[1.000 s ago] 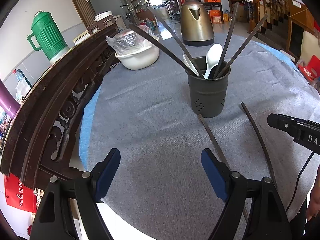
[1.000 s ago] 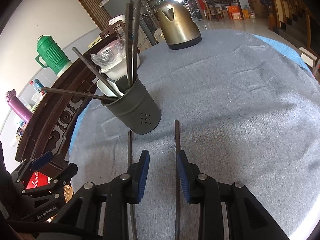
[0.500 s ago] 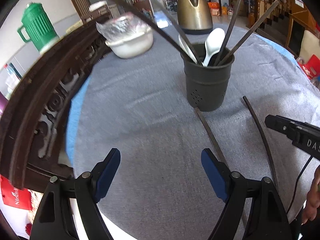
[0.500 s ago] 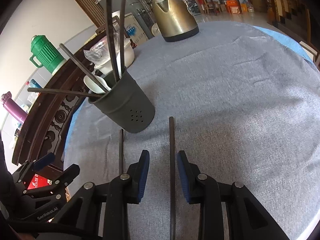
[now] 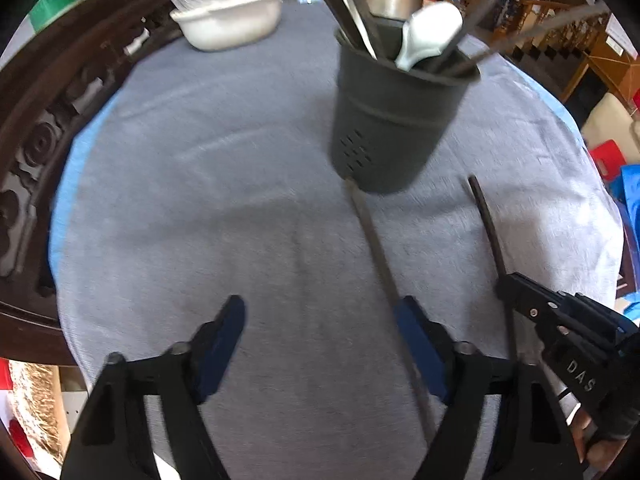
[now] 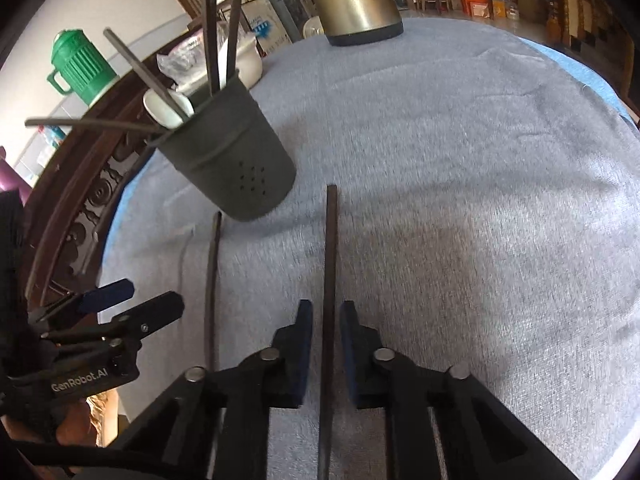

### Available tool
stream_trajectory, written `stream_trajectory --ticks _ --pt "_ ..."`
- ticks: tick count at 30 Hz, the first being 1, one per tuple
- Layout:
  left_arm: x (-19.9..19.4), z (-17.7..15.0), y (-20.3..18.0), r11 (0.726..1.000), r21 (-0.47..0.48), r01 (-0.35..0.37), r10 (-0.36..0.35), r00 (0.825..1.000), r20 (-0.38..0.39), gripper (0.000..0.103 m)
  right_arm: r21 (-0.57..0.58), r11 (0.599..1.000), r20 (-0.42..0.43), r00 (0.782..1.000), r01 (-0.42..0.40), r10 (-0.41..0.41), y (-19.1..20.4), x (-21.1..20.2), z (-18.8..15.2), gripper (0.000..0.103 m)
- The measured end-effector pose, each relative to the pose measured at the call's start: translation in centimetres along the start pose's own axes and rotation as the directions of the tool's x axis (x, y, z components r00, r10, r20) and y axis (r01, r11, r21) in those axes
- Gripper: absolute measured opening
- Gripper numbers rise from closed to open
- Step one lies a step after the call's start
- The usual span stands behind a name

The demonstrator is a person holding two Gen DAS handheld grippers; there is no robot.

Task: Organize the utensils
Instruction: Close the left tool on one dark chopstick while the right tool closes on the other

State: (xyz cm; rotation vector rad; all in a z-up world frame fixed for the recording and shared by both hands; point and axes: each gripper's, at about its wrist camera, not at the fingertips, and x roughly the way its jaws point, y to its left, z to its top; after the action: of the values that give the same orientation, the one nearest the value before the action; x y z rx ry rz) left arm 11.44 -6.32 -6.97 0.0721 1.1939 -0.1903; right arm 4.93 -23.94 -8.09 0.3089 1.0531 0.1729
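Note:
A dark grey utensil holder [image 5: 394,116] [image 6: 230,152] stands on the grey cloth and holds several dark chopsticks and a white spoon [image 5: 430,32]. Two dark chopsticks lie on the cloth in front of it. My left gripper [image 5: 320,344] is open, with the left chopstick [image 5: 378,248] running along the inside of its right finger. My right gripper [image 6: 325,324] is open with a narrow gap, and the right chopstick [image 6: 330,248] lies between its fingers. The other chopstick [image 6: 212,280] lies to its left.
A white bowl with a plastic bag [image 5: 228,16] and a brass kettle [image 6: 356,0] stand at the back of the round table [image 6: 480,160]. A carved dark wood chair back [image 5: 48,120] runs along the left edge. A green jug [image 6: 82,66] stands behind it.
Both grippers have moved forward and lower toward the holder and the chopsticks. The right gripper's fingers now straddle the right chopstick. The left gripper has shifted right, closer to the left chopstick.

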Motion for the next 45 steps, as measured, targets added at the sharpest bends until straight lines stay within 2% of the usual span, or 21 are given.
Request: stream_trajectory --ticks 1,2,7,12,16,22,24,28,32,33,37,41,45 --pt "0.2 -0.1 -0.2 1.000 0.002 0.011 -0.011 1.000 -0.009 0.059 -0.004 1.000 -0.004 1.000 0.004 -0.004 0.0 0.1 -0.2 0.009" --pt "0.5 -0.1 -0.4 1.000 0.003 0.021 -0.021 1.000 -0.018 0.057 -0.004 1.000 -0.006 1.000 0.008 -0.008 0.0 0.0 -0.4 0.008" --pt "0.2 -0.1 -1.4 0.998 0.024 0.062 -0.062 0.998 0.004 0.032 0.041 0.999 -0.022 1.000 -0.001 0.002 -0.8 -0.2 -0.8 0.007" --pt "0.3 -0.1 -1.8 0.994 0.056 0.093 -0.094 0.995 0.017 0.016 0.141 0.989 -0.044 0.997 -0.048 0.055 -2.7 -0.7 -1.2 0.007" --pt "0.5 0.1 -0.9 0.989 0.040 0.142 -0.142 0.990 0.003 0.015 0.197 0.977 -0.055 0.994 -0.078 0.090 -3.7 -1.0 -1.6 0.007" --pt "0.6 0.2 1.3 0.971 -0.082 0.223 -0.227 0.973 -0.041 0.014 0.189 0.980 -0.057 0.996 -0.062 0.074 -3.6 -1.3 -2.0 0.007" --pt "0.6 0.1 1.6 0.964 -0.113 0.241 -0.247 0.968 -0.044 0.020 0.187 0.980 -0.058 0.996 -0.059 0.071 -3.5 -1.2 -1.8 0.008" --pt "0.4 0.2 1.7 0.949 -0.151 0.278 -0.287 0.957 -0.036 0.042 0.191 0.979 -0.056 0.995 -0.067 0.079 -3.5 -1.1 -1.8 0.008" --pt "1.2 0.4 0.3 0.959 -0.134 0.251 -0.259 0.965 -0.043 0.041 0.198 0.977 -0.051 0.994 -0.080 0.092 -3.7 -1.0 -1.8 0.008" --pt "1.4 0.3 -0.1 0.963 -0.122 0.240 -0.245 0.969 -0.034 0.040 0.200 0.976 -0.050 0.994 -0.083 0.095 -3.7 -1.0 -1.9 0.008" --pt "1.9 0.4 -1.0 0.977 -0.082 0.198 -0.200 0.980 -0.019 0.010 0.201 0.975 -0.043 0.994 -0.092 0.103 -3.9 -1.3 -2.0 0.008" --pt "2.0 0.3 -2.0 0.982 -0.042 0.183 -0.184 0.983 -0.013 0.008 0.208 0.972 -0.038 0.993 -0.104 0.115 -4.2 -1.5 -2.2 0.008" --pt "1.9 -1.1 -1.7 0.983 0.026 0.179 -0.178 0.983 -0.043 0.007 0.211 0.972 -0.045 0.992 -0.106 0.118 -4.4 -1.7 -2.2 0.008"
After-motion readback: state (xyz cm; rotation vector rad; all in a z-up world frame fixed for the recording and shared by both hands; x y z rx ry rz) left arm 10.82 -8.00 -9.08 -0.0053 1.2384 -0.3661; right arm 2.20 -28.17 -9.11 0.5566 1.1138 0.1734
